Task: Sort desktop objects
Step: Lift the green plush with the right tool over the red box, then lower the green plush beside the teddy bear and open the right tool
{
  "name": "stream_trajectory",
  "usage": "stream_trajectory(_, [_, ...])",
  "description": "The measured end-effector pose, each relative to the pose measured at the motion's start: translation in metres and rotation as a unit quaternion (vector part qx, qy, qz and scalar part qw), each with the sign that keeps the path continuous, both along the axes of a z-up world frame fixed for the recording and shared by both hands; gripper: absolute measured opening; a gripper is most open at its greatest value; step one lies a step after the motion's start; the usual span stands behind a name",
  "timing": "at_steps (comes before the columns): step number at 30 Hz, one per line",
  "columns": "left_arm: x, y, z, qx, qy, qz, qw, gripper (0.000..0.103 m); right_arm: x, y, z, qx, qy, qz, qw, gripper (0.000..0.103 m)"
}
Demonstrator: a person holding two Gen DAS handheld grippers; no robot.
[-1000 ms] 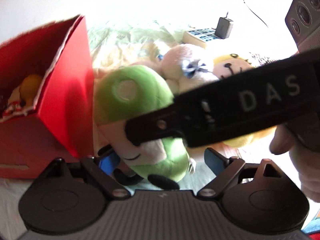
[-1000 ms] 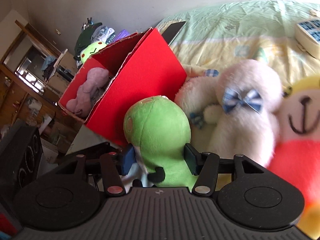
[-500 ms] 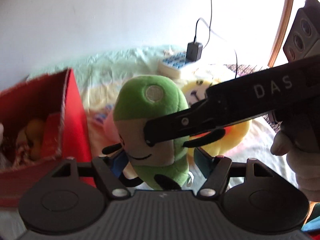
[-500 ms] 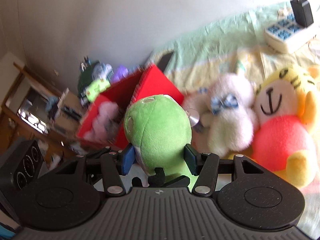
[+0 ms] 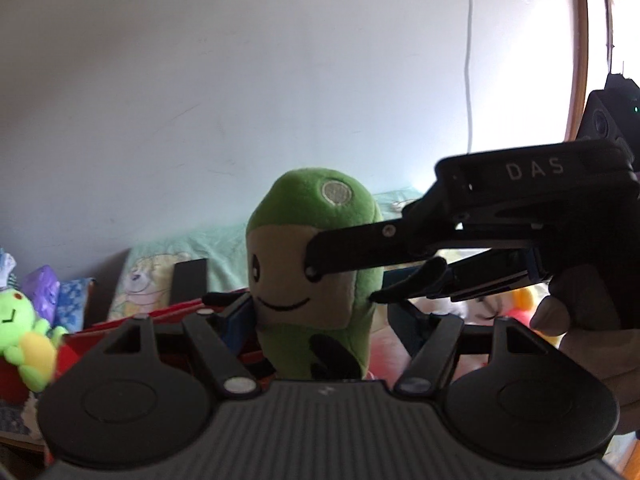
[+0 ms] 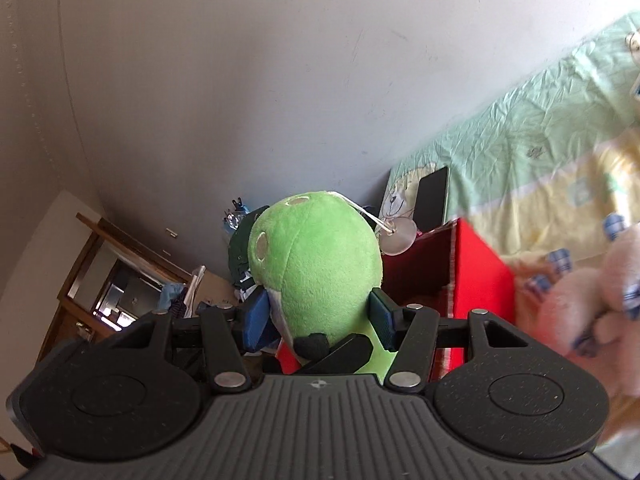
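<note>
A green plush toy (image 5: 312,280) with a beige smiling face is held upright in the air. My left gripper (image 5: 320,320) has its blue pads around the toy's lower body, and my right gripper (image 6: 320,316) is shut on the same toy (image 6: 316,268) from its back. The right gripper's black fingers (image 5: 360,252) cross the toy's face in the left wrist view. A red cardboard box (image 6: 476,276) stands below and behind the toy; its rim also shows in the left wrist view (image 5: 160,316). A clear suction cup (image 6: 396,236) hangs from the toy's top.
A pink plush (image 6: 592,304) lies on the yellow-green bedsheet (image 6: 540,152) at the right. A green and yellow frog plush (image 5: 24,340) sits at the far left. A dark flat object (image 6: 432,200) leans by the wall behind the box. A grey wall (image 5: 200,100) is behind.
Both grippers have lifted the green plush higher and moved it toward the red box. The plush pile on the bed has dropped out of the left view.
</note>
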State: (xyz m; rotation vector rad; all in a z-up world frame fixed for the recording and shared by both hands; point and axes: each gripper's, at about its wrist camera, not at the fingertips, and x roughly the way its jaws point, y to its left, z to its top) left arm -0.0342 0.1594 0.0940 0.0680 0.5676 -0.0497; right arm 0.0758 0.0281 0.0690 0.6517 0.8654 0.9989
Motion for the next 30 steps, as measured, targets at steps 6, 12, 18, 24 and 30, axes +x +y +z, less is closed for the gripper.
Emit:
stream_trajectory(6, [0.006,0.054,-0.041,0.01,0.058,0.032,0.9978,0.071,0.012,0.064,-0.039,-0.043,0.052,-0.009,0.998,0.057])
stream_trajectory(12, [0.01,0.085,-0.077,0.007,0.105,0.049,0.9932,0.07,0.027,0.102,-0.081,-0.081,0.13,-0.026,0.988,0.057])
stream_trajectory(18, [0.008,0.101,-0.088,0.009,0.117,0.053,0.9917,0.072,0.019,0.119,-0.08,-0.12,0.147,-0.022,0.981,0.057])
stream_trajectory(24, [0.002,0.101,-0.091,0.017,0.111,0.044,0.9927,0.074,0.024,0.132,-0.076,-0.167,0.137,-0.006,0.976,0.057])
stream_trajectory(30, [-0.004,0.102,-0.091,0.016,0.109,0.035,0.9933,0.076,0.02,0.13,-0.077,-0.178,0.147,0.02,0.973,0.057])
